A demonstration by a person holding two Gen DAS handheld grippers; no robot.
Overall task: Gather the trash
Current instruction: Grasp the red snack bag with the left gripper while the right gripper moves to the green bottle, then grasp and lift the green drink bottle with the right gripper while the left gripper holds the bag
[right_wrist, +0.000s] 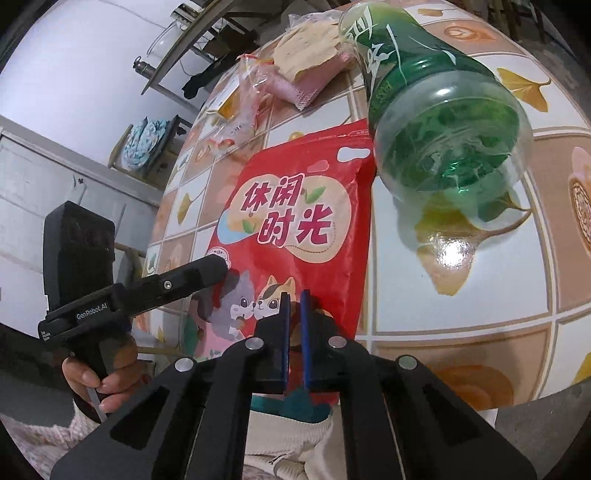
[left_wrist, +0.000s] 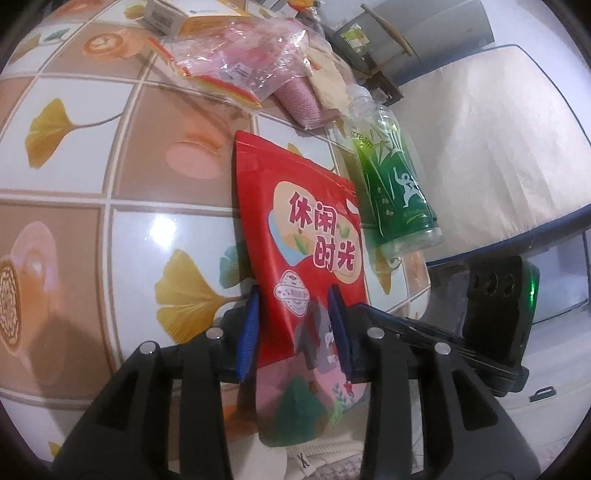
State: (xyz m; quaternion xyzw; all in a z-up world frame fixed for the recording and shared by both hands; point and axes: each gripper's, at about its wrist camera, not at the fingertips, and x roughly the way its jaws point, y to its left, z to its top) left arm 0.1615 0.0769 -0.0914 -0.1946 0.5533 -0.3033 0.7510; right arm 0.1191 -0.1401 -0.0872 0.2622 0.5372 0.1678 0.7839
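A red snack bag (left_wrist: pixel 306 229) (right_wrist: pixel 291 221) lies tilted at the table's near edge, its lower end hanging past the rim. My right gripper (right_wrist: pixel 294 332) is shut on the bag's lower edge, with red film pinched between the blue pads. My left gripper (left_wrist: pixel 295 325) has its pads apart. The bag's face fills the gap between them, and I see no clear squeeze. One left finger (right_wrist: pixel 199 275) reaches the bag's left edge. An empty clear bottle with a green label (left_wrist: pixel 391 184) (right_wrist: pixel 439 110) lies on its side just right of the bag.
The table (left_wrist: pixel 110 229) has a glossy tile-and-ginkgo cover. Behind the bag lie a crumpled clear plastic bag (left_wrist: pixel 236 59), a pink pack (left_wrist: pixel 303 103) and a small box (left_wrist: pixel 177 14). A pale mattress (left_wrist: pixel 498 129) stands to the right. A hand (right_wrist: pixel 110 376) grips the left tool.
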